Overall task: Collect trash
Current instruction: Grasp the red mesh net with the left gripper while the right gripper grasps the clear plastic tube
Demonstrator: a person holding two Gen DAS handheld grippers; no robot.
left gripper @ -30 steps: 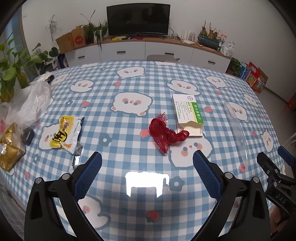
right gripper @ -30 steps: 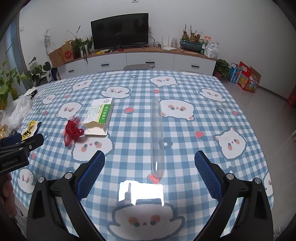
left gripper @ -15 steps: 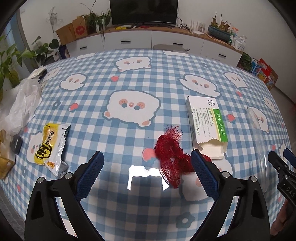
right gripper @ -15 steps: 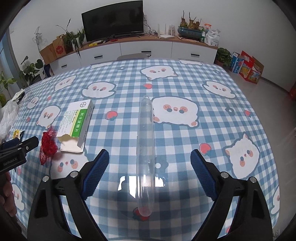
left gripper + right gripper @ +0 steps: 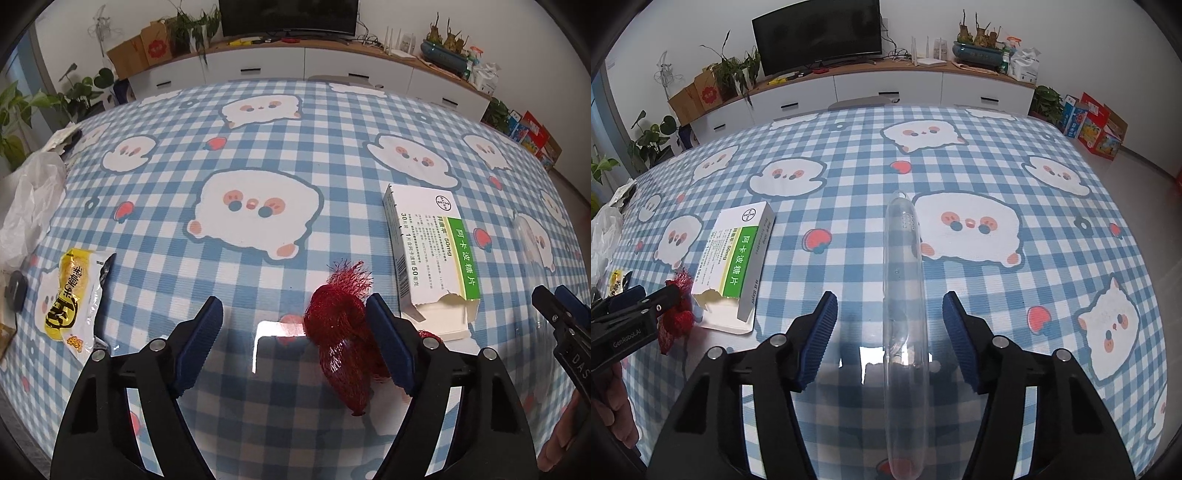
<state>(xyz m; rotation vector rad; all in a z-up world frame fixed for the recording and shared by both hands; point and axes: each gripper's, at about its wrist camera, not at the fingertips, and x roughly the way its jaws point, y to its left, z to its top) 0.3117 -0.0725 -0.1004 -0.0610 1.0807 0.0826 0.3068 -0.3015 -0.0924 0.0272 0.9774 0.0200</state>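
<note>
L gripper (image 5: 295, 317) pointed steeply down at the table (image 5: 258, 147), jaws closing but w/ a wide gap left. Red mesh net (image 5: 341, 343) lay crumpled on the checked cloth between the pads, up against the right-hand pad; left-hand pad well clear of it, so not pinched yet. Whether the right-hand pad actually touched the net: can't tell.

R gripper (image 5: 888, 314) also tilted down, jaws closing, spread either side of the clear plastic tube (image 5: 905, 295). Tube lay lengthwise on the cloth, running away from the cam, roughly mid-gap; neither pad pressed on it.

Other trash: white/green medicine box (image 5: 430, 254), one end flap torn open, flat on the table just right of the net in L view. Yellow snack wrapper (image 5: 72, 299) flat near the table's left edge, well apart from the net. White plastic bag (image 5: 29, 206) bunched at the far-left edge.

In R view the L gripper showed at the left edge, over the net, w/ part of a hand (image 5: 613, 406) under it. Beyond the table: white cabinet (image 5: 886, 88) w/ TV (image 5: 818, 35) on top.
</note>
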